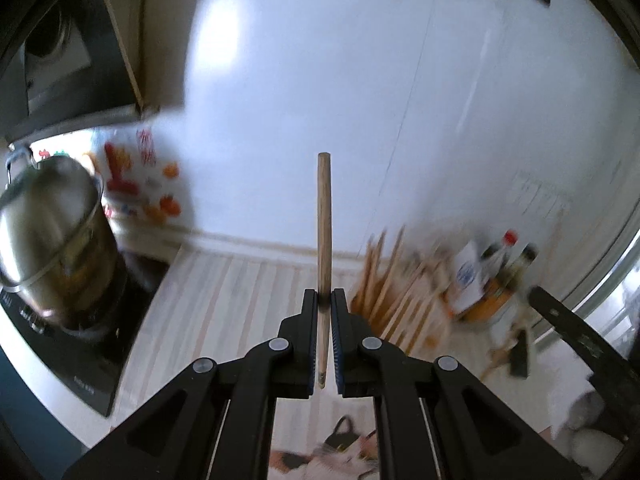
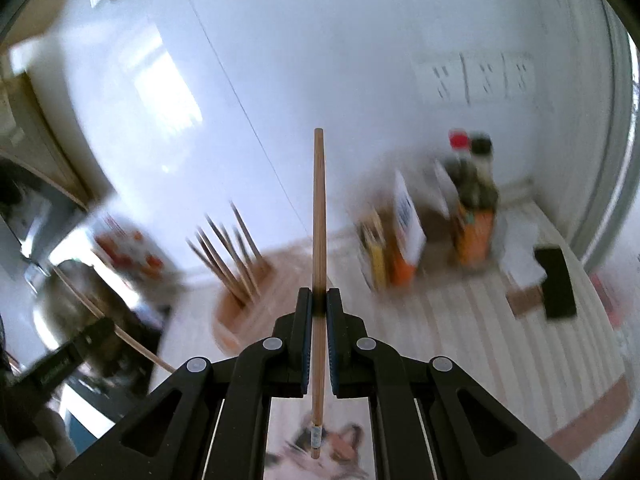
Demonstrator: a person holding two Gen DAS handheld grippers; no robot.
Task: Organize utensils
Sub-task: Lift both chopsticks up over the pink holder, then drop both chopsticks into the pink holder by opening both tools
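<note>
Matt wooden chopstick (image 1: 324, 216), shiny steel pot (image 1: 52, 224), glossy white wall (image 1: 320, 80), matt black plastic hand-held gripper (image 1: 325, 300)

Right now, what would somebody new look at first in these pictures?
Probably the wooden chopstick pinched in the left claw, sticking up in the middle, and a second chopstick pinched the same way in the right claw. Next, the bunch of chopsticks in a holder on the striped counter, and the shiny steel pot at far left.
</note>
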